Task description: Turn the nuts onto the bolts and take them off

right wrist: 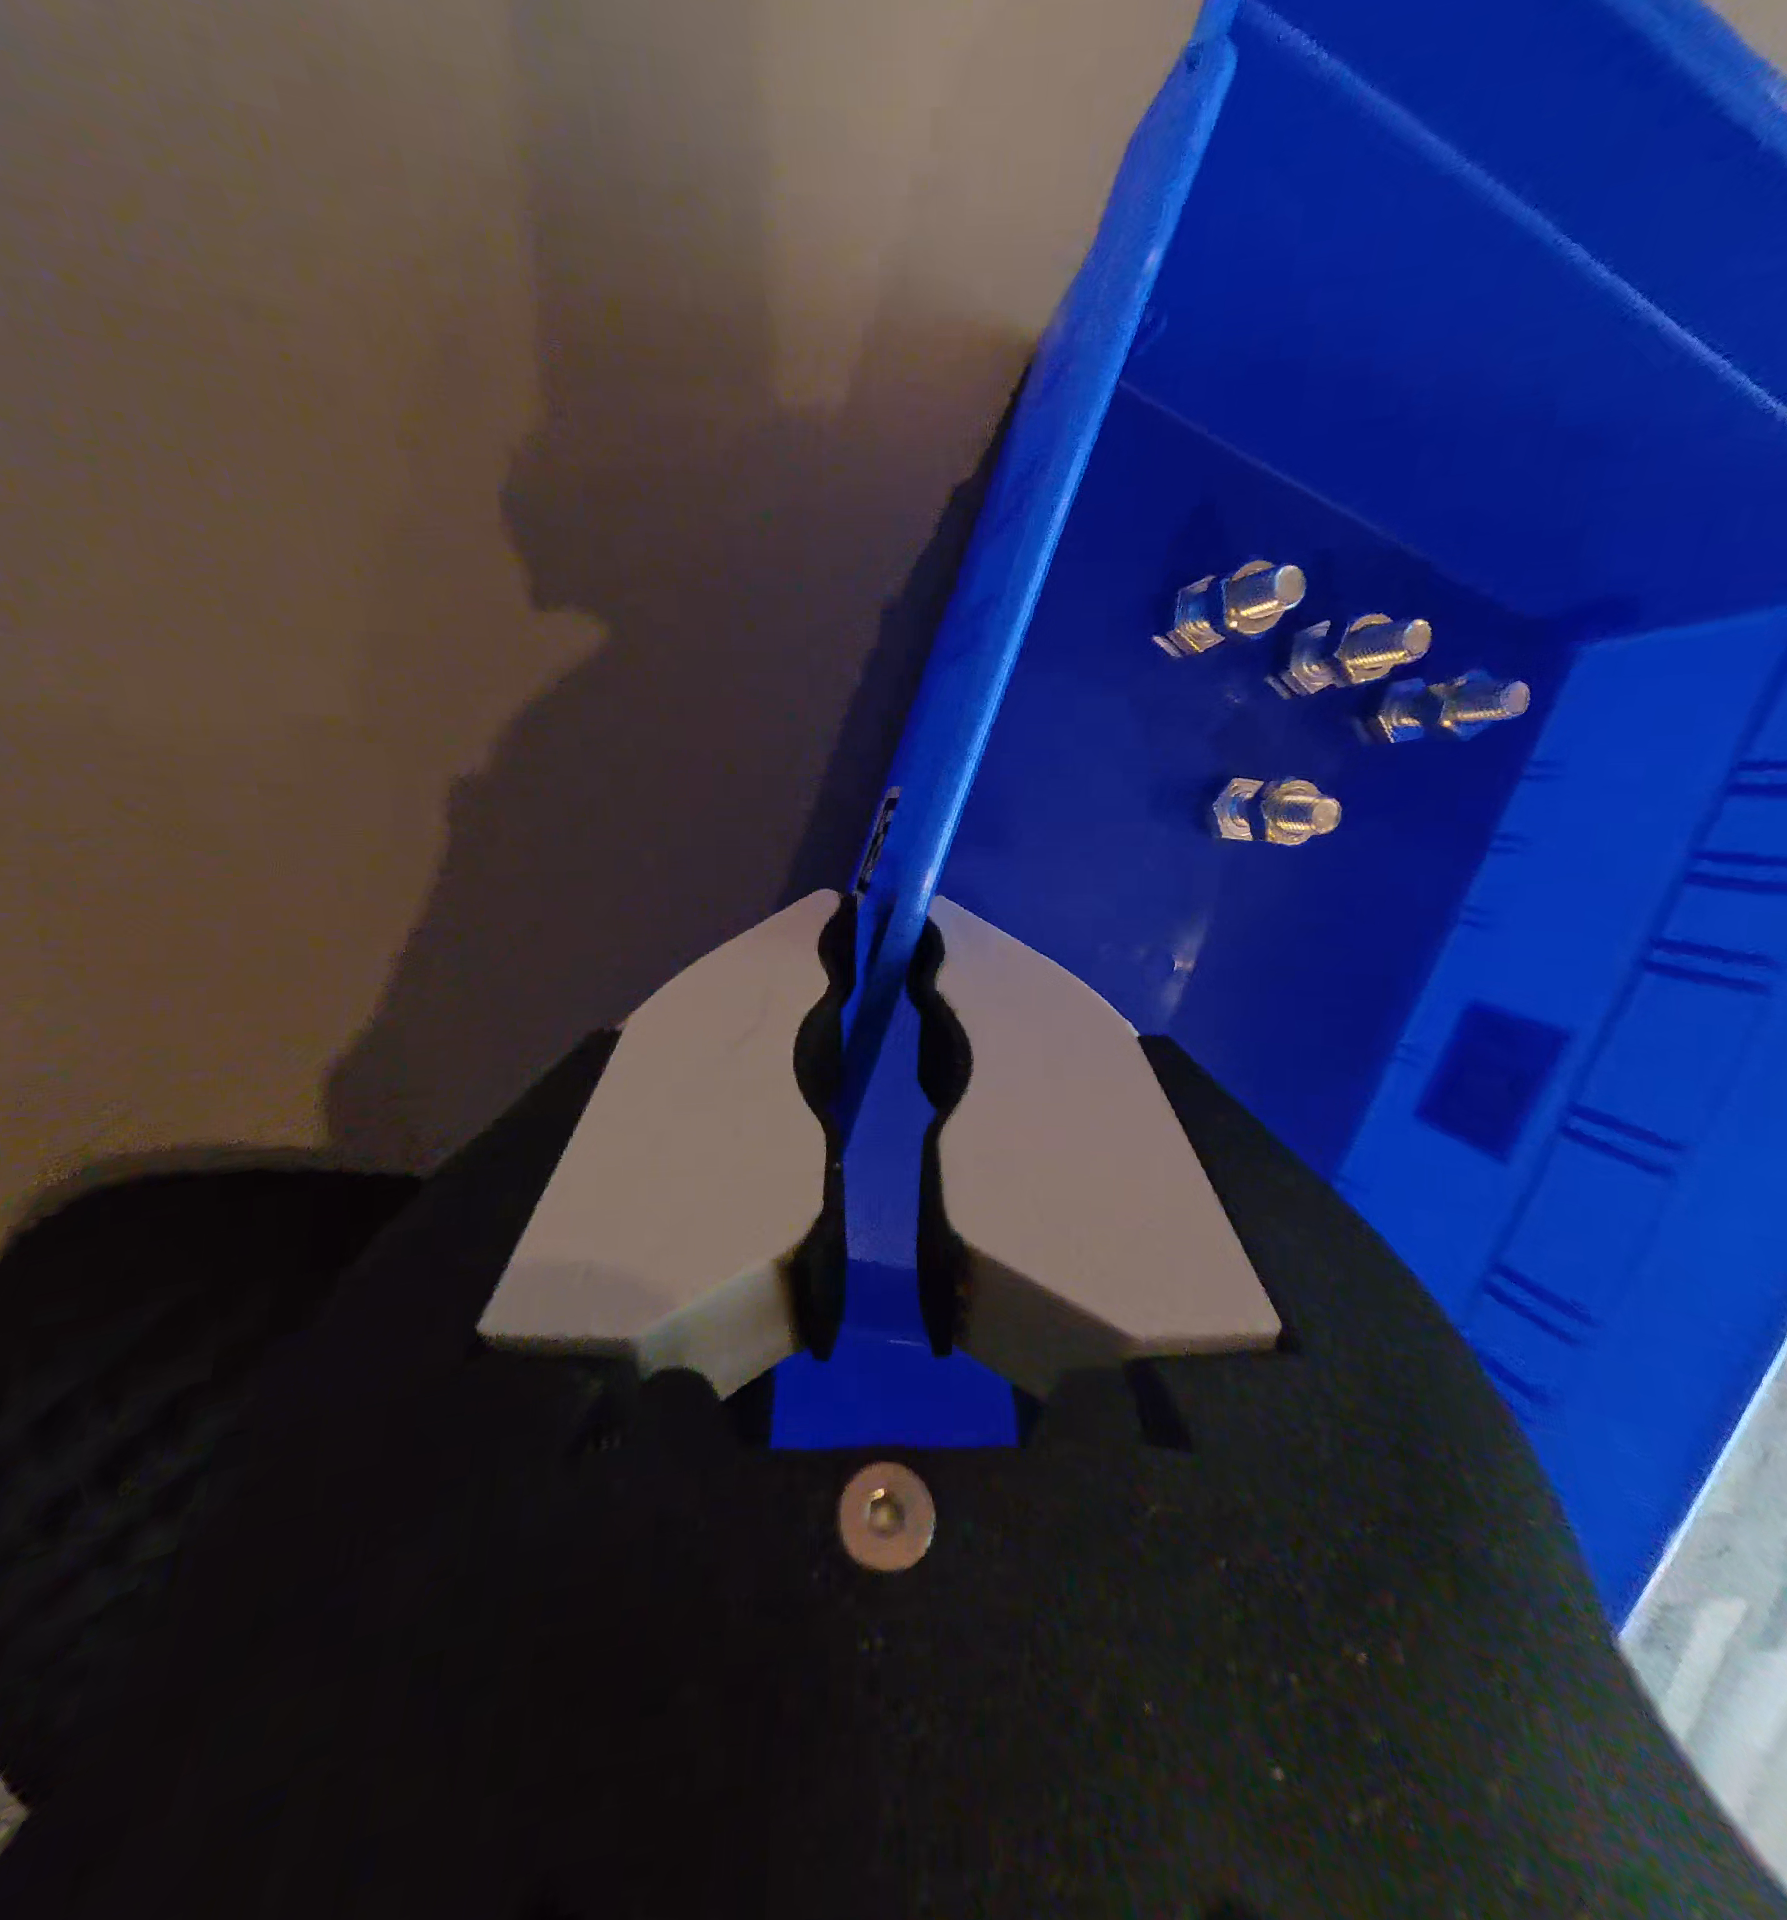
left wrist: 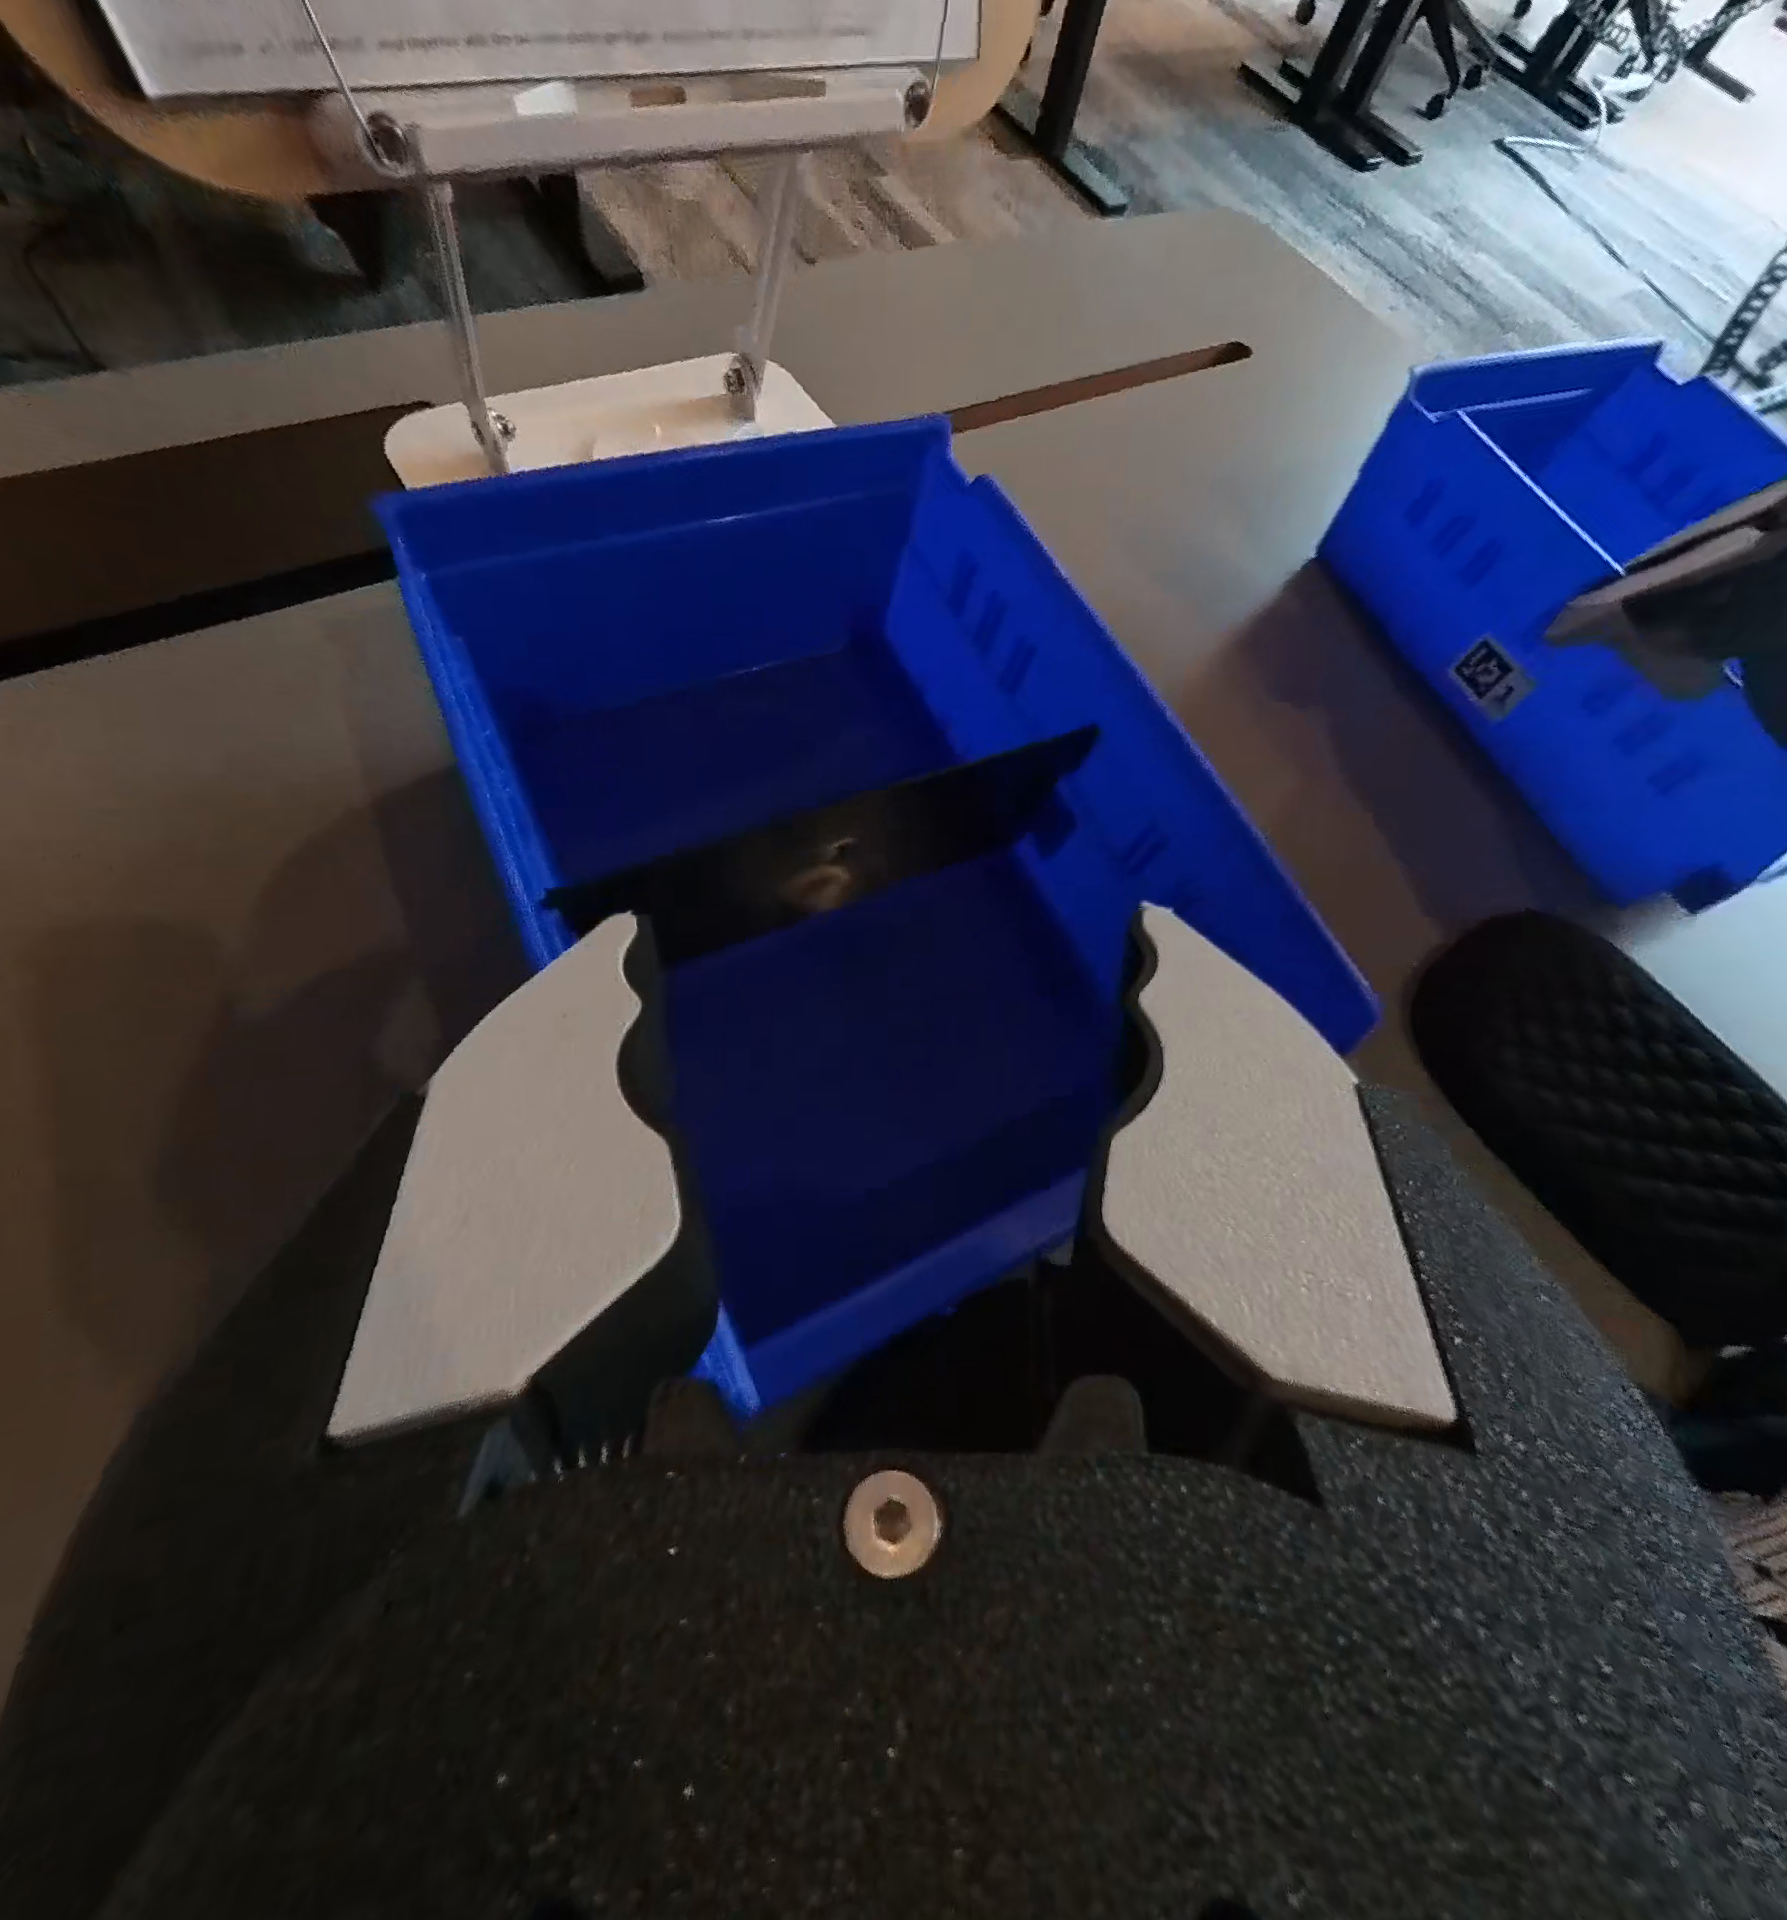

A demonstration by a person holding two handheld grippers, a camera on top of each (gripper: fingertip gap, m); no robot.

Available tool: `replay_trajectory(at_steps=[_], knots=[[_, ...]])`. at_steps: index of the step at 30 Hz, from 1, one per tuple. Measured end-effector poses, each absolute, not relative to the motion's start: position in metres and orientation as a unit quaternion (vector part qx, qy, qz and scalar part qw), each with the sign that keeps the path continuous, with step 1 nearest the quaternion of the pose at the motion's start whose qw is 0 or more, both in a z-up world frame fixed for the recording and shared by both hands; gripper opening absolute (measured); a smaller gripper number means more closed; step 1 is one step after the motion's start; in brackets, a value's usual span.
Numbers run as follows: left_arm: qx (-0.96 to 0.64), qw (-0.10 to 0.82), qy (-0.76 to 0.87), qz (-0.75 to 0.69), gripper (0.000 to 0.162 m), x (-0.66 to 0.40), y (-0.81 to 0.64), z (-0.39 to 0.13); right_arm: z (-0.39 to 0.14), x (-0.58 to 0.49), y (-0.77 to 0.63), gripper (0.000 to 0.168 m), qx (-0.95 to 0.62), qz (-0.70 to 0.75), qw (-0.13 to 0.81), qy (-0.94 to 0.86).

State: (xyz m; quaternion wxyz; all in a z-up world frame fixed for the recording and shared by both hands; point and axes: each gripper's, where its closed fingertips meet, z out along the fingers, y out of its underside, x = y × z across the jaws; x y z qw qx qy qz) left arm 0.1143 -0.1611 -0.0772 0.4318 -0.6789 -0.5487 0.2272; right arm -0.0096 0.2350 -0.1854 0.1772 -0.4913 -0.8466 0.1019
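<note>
Bolts lie at one o'clock from the right gripper, clamped on the bin wall; left gripper is spread wide.

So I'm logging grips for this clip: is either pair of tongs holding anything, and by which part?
The right tongs are shut on the side wall of the blue bin. The left tongs are open, holding nothing.
</note>
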Motion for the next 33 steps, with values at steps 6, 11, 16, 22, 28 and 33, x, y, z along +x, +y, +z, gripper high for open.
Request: replay_trajectory(at_steps=[6, 11, 16, 22, 28, 33], knots=[[-0.684, 0.419, -0.555, 0.220, 0.083, 0.120, -0.171, -0.093, -0.186, -0.029, 0.193, 0.011, -0.509, 0.141, 0.155, -0.835], [-0.690, 0.410, -0.553, 0.221, 0.083, 0.126, -0.177, -0.097, -0.185, -0.035, 0.144, 0.016, -0.531, 0.224, 0.114, -0.810], [-0.693, 0.398, -0.557, 0.226, 0.084, 0.131, -0.185, -0.101, -0.184, -0.027, 0.105, 0.015, -0.532, 0.270, 0.093, -0.797], [-0.702, 0.371, -0.561, 0.234, 0.085, 0.135, -0.191, -0.113, -0.183, -0.017, 0.063, 0.018, -0.527, 0.311, 0.064, -0.789], [-0.694, 0.376, -0.567, 0.236, 0.085, 0.141, -0.193, -0.114, -0.182, -0.012, 0.032, 0.023, -0.535, 0.326, 0.053, -0.778], [-0.694, 0.378, -0.565, 0.237, 0.084, 0.141, -0.191, -0.111, -0.181, 0.005, -0.002, 0.024, -0.511, 0.327, 0.040, -0.794]])
